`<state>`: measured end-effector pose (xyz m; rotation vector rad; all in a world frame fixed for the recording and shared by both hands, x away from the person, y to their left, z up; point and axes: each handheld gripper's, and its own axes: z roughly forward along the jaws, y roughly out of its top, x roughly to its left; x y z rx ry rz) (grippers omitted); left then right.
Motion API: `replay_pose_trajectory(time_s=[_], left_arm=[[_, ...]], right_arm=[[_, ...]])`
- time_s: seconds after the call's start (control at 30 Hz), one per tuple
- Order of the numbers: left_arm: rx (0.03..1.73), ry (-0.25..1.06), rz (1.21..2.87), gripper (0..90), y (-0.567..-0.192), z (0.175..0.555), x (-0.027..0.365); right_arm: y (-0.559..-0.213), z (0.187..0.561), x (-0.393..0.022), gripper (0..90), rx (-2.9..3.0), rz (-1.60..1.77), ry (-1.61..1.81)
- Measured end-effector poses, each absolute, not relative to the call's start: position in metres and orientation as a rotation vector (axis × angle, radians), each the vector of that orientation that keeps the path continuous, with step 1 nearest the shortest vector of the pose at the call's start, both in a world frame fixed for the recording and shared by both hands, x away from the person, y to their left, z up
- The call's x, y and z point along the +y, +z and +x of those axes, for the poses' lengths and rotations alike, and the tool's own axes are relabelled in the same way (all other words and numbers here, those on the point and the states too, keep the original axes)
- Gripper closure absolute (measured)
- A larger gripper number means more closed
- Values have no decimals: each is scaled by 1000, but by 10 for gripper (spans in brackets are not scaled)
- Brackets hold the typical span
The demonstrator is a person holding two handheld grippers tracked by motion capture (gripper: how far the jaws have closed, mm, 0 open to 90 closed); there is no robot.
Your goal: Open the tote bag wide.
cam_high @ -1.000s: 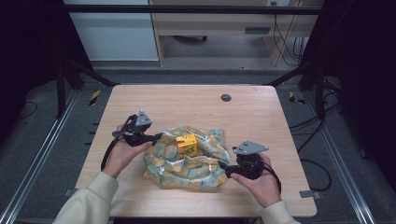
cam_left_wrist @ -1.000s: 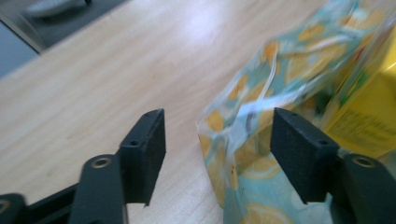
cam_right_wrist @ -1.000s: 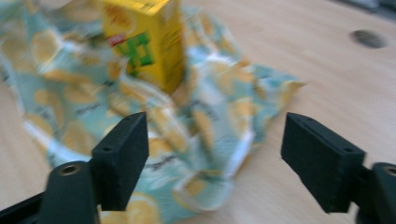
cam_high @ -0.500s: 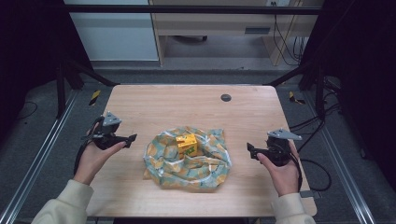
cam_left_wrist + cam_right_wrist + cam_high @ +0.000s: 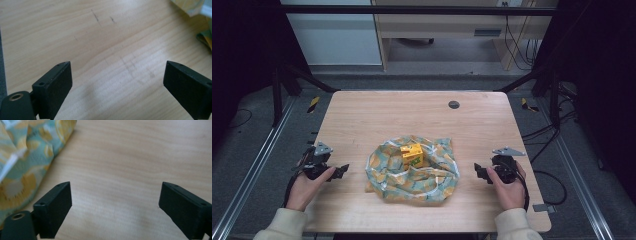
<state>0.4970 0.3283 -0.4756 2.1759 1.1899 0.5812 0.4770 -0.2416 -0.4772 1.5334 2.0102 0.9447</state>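
A crumpled cloth [image 5: 412, 172] patterned in teal and yellow lies in the middle of the wooden table [image 5: 412, 115]. On its folds sits a small yellow box [image 5: 411, 154]. My left gripper [image 5: 343, 169] rests low near the table's left edge, well apart from the cloth, with its jaws wide open over bare wood [image 5: 117, 67]. A corner of the cloth [image 5: 205, 37] shows at the right of the left gripper view. My right gripper [image 5: 478, 172] is open to the right of the cloth, nothing between its jaws [image 5: 115, 192]. The cloth [image 5: 27, 157] shows at that view's left.
A small dark round grommet [image 5: 454, 104] sits in the tabletop near the far edge. Metal rails [image 5: 252, 165] and cables [image 5: 552, 175] run along both sides of the table. A desk and cabinet stand beyond the far edge.
Both grippers have drawn away from the cloth, left going left and right going right, then slightly back inward and toward the front edge. The cloth and box stay put.
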Motion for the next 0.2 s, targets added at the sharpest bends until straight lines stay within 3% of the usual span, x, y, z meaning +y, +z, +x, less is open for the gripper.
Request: replay_pose_trajectory(time_s=[0.2], left_arm=[[1171,590,2216,72,-478,491,324]], right_arm=[[-484,468,-242,128,2038,1522,882]])
